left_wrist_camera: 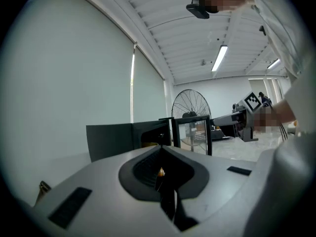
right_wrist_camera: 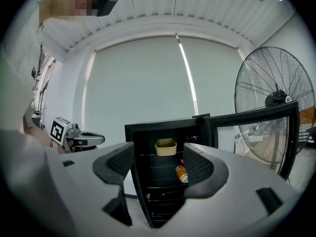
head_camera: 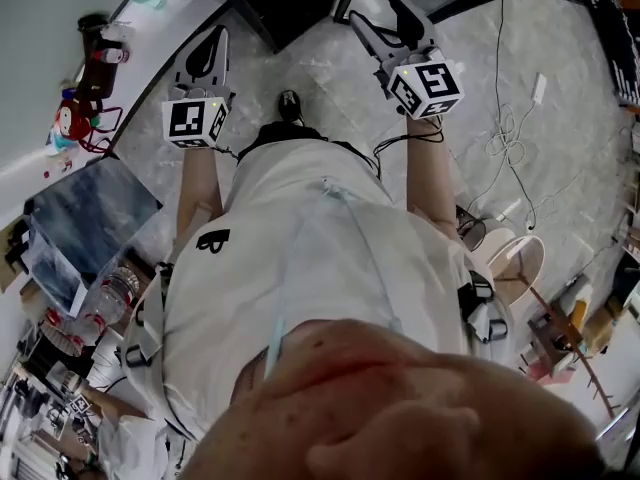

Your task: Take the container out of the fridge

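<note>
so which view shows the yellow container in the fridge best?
Right gripper view: the yellow container sits high in the open fridge, framed between the open jaws. Left gripper view shows the fridge side-on, container unclear; head view doesn't show it.

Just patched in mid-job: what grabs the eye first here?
The small black fridge stands open straight ahead of the right gripper, whose jaws are apart, with a pale yellow plastic container on its top shelf and an orange can tilted lower down. A large round metal fan stands right of the fridge. The left gripper is shut, empty.
</note>
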A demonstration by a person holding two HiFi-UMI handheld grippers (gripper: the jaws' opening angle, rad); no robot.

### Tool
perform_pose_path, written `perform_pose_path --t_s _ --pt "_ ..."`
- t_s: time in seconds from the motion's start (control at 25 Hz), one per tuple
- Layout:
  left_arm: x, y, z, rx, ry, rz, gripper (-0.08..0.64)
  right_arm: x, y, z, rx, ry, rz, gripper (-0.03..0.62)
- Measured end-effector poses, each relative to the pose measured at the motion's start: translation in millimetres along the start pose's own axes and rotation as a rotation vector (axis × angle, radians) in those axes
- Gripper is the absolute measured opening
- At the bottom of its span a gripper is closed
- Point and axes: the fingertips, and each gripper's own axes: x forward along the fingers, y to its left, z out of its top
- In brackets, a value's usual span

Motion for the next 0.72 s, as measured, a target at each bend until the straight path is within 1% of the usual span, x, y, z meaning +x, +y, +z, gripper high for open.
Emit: perform_pose_path --t_s 0.2,0.48,0.56,0.72 --pt "17.2 25.0 -13.3 -0.021 0.022 -0.022 0.008 32.6 -10.6 4.0 -0.01 0.011 -0.012 0.301" --pt "36.4 33.8 -23.9 0.005 0.038 -0.093 0.008 62.7 -20.5 2.9 -0.015 0.037 -0.035 0.301" --pt "43.1 37.0 -24.2 0.001 0.034 -0.094 0.008 65.3 -22.9 2.0 -0.01 0.044 -0.039 0.301" --pt "47.5 42.2 -22.3 -0.038 0.019 -0.068 0.008 66.8 -29.1 -4.2 0.005 0.066 -0.026 0.301"
